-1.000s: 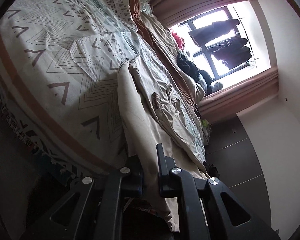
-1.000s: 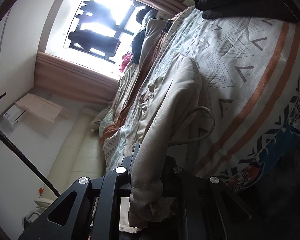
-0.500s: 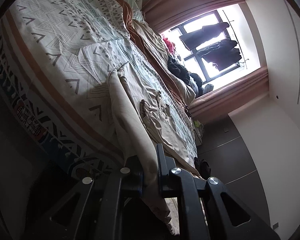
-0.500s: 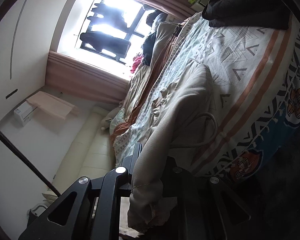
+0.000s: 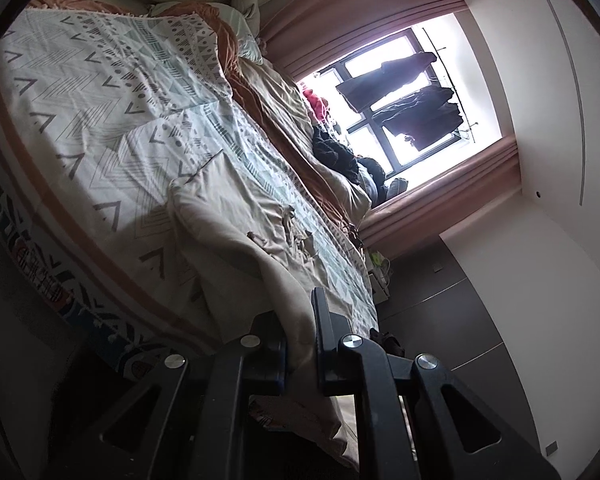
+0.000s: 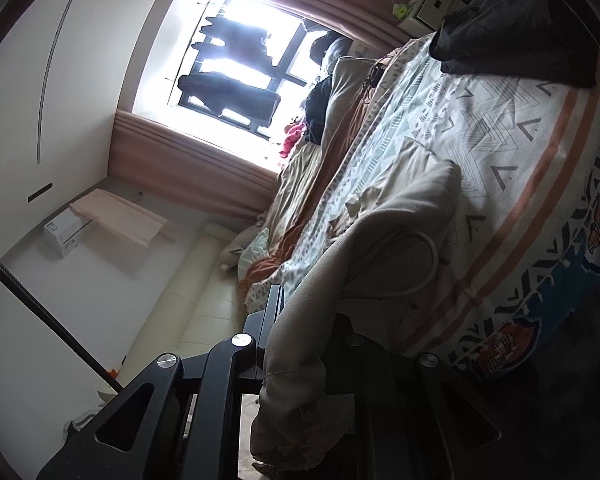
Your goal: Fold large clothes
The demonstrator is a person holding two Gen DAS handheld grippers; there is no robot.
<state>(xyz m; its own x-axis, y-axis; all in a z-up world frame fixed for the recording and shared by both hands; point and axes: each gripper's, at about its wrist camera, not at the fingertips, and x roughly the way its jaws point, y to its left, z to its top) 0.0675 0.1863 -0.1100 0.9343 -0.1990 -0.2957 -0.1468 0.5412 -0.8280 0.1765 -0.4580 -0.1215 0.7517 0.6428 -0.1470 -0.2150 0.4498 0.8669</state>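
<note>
A large beige garment (image 5: 236, 232) lies on a bed with a patterned cover (image 5: 100, 92). My left gripper (image 5: 300, 340) is shut on one edge of the garment, which runs from the jaws up onto the bed. In the right wrist view the same garment (image 6: 404, 208) stretches from the bed down to my right gripper (image 6: 300, 332), which is shut on another edge. Bunched cloth hangs below the right jaws. A cord loop (image 6: 424, 264) of the garment lies on the cover (image 6: 520, 128). Both views are rolled sideways.
A heap of dark and red clothes (image 5: 336, 148) lies on the bed's far side by a bright window (image 5: 404, 92). A dark folded garment (image 6: 516, 28) sits at a bed corner. Pillows (image 5: 244, 12) and a cream headboard (image 6: 188, 292) are at the head end.
Both grippers have pulled back and lifted from the bed with the garment held; more of the room and window shows. The garment is drawn out longer and spread wider on the cover.
</note>
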